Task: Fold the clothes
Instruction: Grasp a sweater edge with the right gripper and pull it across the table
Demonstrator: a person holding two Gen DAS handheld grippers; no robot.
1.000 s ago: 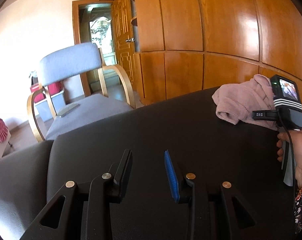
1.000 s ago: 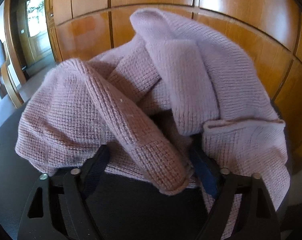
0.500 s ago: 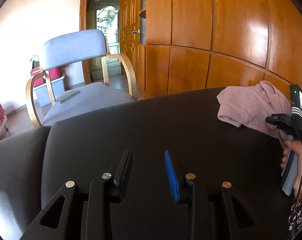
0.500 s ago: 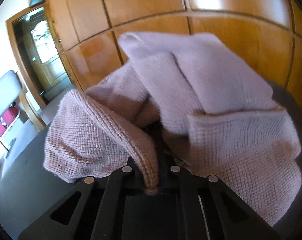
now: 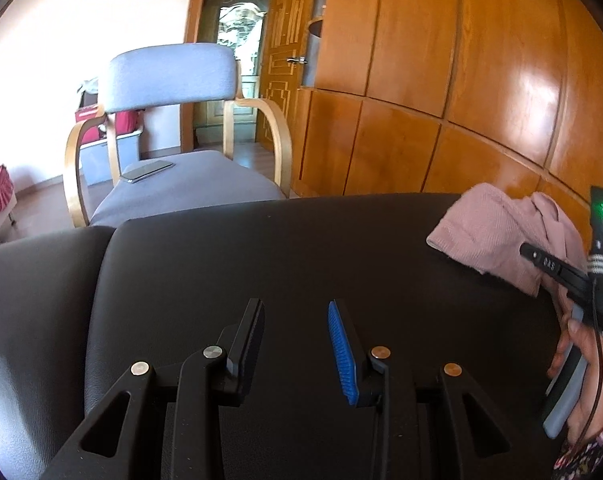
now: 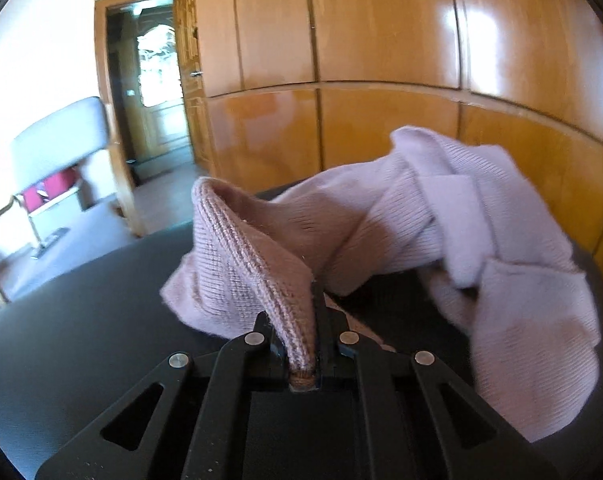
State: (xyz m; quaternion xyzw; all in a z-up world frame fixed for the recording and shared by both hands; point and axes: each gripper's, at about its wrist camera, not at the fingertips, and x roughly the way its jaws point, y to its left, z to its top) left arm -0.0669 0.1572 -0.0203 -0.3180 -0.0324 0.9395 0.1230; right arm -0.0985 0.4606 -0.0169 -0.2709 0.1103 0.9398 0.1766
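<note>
A crumpled pink knitted sweater [image 6: 441, 224] lies on the black padded surface [image 6: 81, 320] by the wooden wardrobe. My right gripper [image 6: 307, 320] is shut on a ribbed edge of the sweater and lifts that fold up. In the left wrist view the sweater [image 5: 501, 232] sits at the far right, with the right gripper's body and the hand holding it in front. My left gripper [image 5: 297, 340] is open and empty, low over the black surface [image 5: 261, 260], well left of the sweater.
A grey chair with wooden arms [image 5: 173, 128] stands beyond the surface's far edge, a phone [image 5: 147, 170] on its seat. Glossy wooden wardrobe panels [image 5: 461, 80] run behind the surface. An open doorway [image 5: 237, 40] is at the back.
My right gripper closed on the sweater's ribbed edge and pulled back, lifting and drawing the fold out. My left gripper stayed open while its view swung rightwards.
</note>
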